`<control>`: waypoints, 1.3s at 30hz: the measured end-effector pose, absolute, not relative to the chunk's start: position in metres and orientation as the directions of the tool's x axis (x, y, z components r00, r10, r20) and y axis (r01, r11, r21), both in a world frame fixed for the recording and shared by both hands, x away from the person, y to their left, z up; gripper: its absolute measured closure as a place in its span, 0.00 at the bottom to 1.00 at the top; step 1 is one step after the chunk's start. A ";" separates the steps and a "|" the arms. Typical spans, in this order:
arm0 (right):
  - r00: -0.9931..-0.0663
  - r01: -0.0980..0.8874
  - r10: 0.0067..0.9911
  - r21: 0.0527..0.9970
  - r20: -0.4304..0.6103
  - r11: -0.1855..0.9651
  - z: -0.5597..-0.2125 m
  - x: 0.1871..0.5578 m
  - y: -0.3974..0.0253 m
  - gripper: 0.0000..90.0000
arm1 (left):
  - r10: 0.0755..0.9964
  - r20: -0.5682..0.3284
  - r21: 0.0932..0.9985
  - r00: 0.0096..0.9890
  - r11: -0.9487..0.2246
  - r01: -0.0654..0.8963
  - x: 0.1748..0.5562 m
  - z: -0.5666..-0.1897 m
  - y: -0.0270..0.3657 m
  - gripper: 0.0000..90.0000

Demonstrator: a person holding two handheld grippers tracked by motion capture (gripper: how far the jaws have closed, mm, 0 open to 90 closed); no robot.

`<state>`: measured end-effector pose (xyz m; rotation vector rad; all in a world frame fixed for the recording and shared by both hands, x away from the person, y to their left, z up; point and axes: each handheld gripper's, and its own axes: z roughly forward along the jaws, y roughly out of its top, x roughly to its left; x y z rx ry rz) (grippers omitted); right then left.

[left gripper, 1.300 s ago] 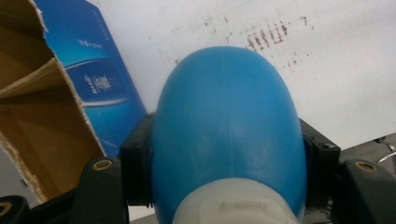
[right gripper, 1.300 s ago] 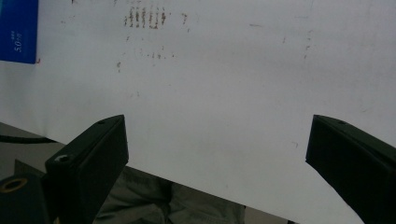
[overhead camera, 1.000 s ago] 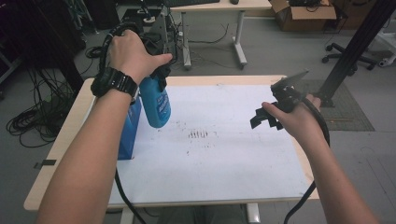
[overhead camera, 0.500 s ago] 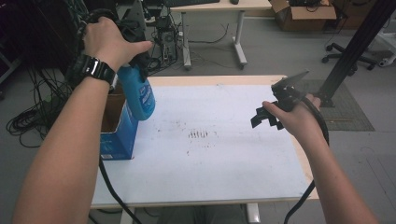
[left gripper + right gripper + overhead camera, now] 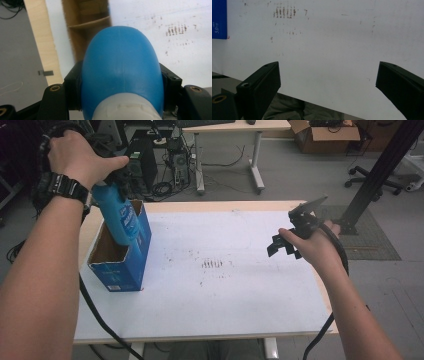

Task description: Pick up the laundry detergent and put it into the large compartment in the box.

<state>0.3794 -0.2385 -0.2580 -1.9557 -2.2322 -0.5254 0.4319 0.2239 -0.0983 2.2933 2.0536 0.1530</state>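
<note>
You see smooth semi-gloss blue plastic on the bottle (image 5: 121, 72), printed cardboard with raw brown inside on the box (image 5: 122, 270), scuffed matt white tabletop (image 5: 240, 295).

My left gripper (image 5: 111, 179) holds the bottle (image 5: 119, 217) over the open box (image 5: 126, 265), bottle's lower end just inside its top. The box stands on the table (image 5: 240, 300) near the left edge. My right gripper (image 5: 285, 240) hangs above the table's right side, well apart from the box. Smudges (image 5: 214, 265) lie between them, mid-table.
</note>
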 end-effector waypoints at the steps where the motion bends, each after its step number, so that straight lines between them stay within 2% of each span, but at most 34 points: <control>1: -0.155 0.979 0.935 0.175 0.320 0.102 -0.258 0.379 -0.238 0.07 | 0.995 0.035 0.114 0.092 -0.095 0.989 0.432 -0.098 0.232 0.42; 16: -0.140 0.981 0.938 0.175 0.317 0.088 -0.259 0.380 -0.242 0.07 | 0.997 0.061 0.109 0.050 -0.056 0.992 0.431 -0.107 0.255 0.42; 39: -0.149 0.982 0.936 0.155 0.318 0.103 -0.277 0.380 -0.239 0.07 | 0.997 0.036 0.027 0.061 -0.062 0.998 0.437 -0.184 0.258 0.41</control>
